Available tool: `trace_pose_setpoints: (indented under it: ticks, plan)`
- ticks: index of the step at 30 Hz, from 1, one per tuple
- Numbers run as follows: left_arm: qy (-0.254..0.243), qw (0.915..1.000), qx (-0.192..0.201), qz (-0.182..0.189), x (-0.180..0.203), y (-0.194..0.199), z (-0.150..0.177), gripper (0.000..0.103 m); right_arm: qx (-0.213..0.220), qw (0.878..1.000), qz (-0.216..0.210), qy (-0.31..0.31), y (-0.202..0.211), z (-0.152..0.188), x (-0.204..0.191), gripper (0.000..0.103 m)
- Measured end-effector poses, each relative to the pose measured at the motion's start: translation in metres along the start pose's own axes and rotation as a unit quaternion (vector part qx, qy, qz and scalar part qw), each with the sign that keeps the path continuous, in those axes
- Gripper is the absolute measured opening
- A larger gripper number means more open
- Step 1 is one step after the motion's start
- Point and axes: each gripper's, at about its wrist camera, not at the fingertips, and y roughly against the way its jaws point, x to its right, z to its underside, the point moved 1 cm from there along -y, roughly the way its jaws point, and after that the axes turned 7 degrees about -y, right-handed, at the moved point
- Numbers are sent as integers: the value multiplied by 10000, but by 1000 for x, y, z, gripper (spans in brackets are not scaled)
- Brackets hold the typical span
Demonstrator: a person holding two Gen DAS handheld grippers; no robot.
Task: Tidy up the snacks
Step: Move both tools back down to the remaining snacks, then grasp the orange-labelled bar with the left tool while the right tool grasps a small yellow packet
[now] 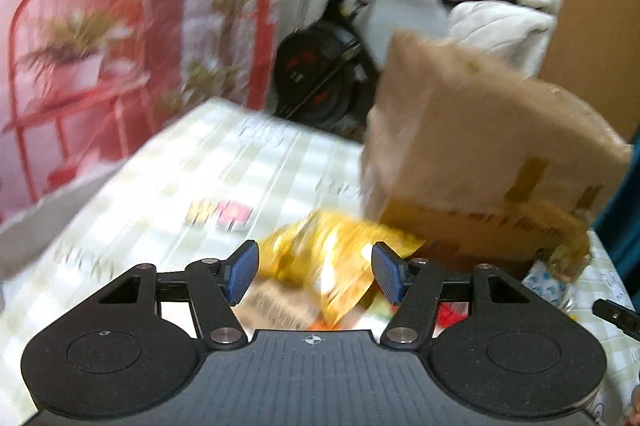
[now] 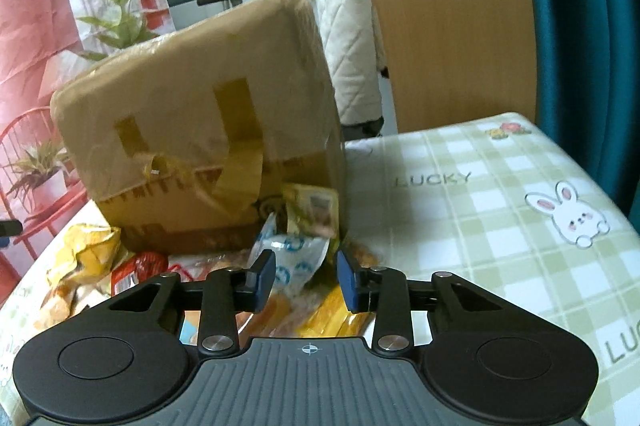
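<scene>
The tabletop [image 2: 480, 209] has a green checked cloth with a bunny on it. A big cardboard box [image 2: 200, 129] lies tipped on its side, with its open mouth facing the snacks. Most of the snacks sit in a heap on the cloth just in front of the box. One yellowish packet [image 2: 314, 211] looks to be inside the mouth, so the job looks barely started.

The yellow chip bag [image 1: 332, 262] is crumpled near the box. The left tongs [image 1: 315, 273] are spread wide with nothing in them, and the bag shows between them. The blue and white packet [image 2: 298, 258] stands up from the heap. The right tongs [image 2: 306, 280] are also spread and empty, right by that packet. Nearly every snack still needs tidying.
</scene>
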Motion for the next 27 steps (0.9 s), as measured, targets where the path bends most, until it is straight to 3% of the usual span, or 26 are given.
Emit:
trace_pose_setpoints:
  ticks: [2, 7, 11, 22, 25, 27]
  plan:
    - [291, 9991, -273, -121, -7, -8, 11, 64, -37, 10000, -14, 17, -2, 0, -2, 32]
    - [474, 9966, -650, -150, -11, -26, 31, 64, -81, 9999, -45, 41, -3, 0, -5, 32]
    - [632, 9948, -776, -163, -16, -43, 30, 72, -97, 9999, -34, 32, -3, 0, -3, 32]
    - [719, 9912, -1073, -282, -12, -62, 40, 74, -182, 9997, 107, -84, -5, 4, 5, 32]
    - [686, 9918, -1051, -219, -10, -62, 41, 70, -207, 9996, 125, -114, -6, 5, 7, 32]
    - [602, 9928, -1015, -228, -10, -60, 42, 57, -230, 9995, 126, -146, -7, 5, 8, 32]
